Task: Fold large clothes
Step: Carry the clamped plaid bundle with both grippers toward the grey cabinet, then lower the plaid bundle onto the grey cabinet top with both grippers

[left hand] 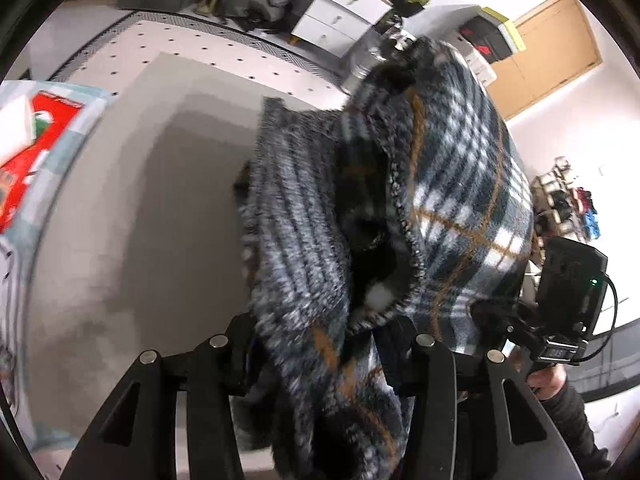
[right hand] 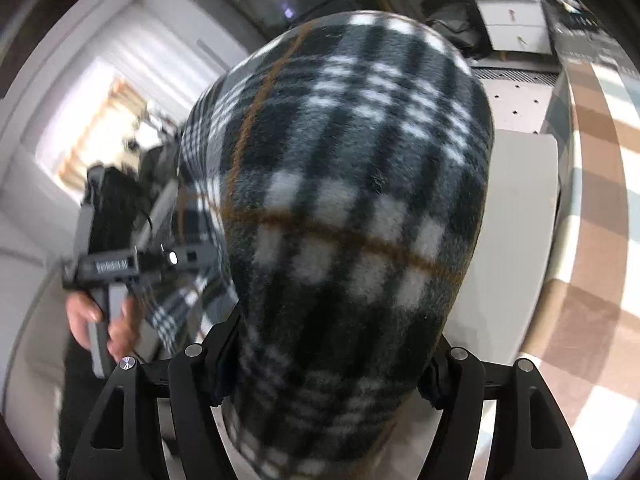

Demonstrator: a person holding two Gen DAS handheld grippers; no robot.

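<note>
We hold one hand-held gripper in each hand, two in all, both angled steeply downward over the pale grey tabletop point(left hand: 132, 208). The left hand-held gripper point(left hand: 324, 344) has plaid fleece bunched between its fingers, which press on the cloth from both sides. The right hand-held gripper point(right hand: 328, 364) also has the cloth filling the gap between its fingers, with the pads against the fabric on either side.

From the right wrist view, the left hand point(right hand: 100, 320) shows off to the left of our fingers, wrapped round its grey handle. From the left wrist view, the right hand point(left hand: 548, 380) shows to the right, in a dark sleeve point(left hand: 576, 424).

There is one garment point(right hand: 344, 184): a thick fleece in dark teal, black and white checks, crossed by thin mustard lines. It hangs between the two grippers, stretching forward from each, draped in loose folds with a darker fuzzy inner side showing in the left view. Whether it touches the tabletop we cannot tell.
</note>
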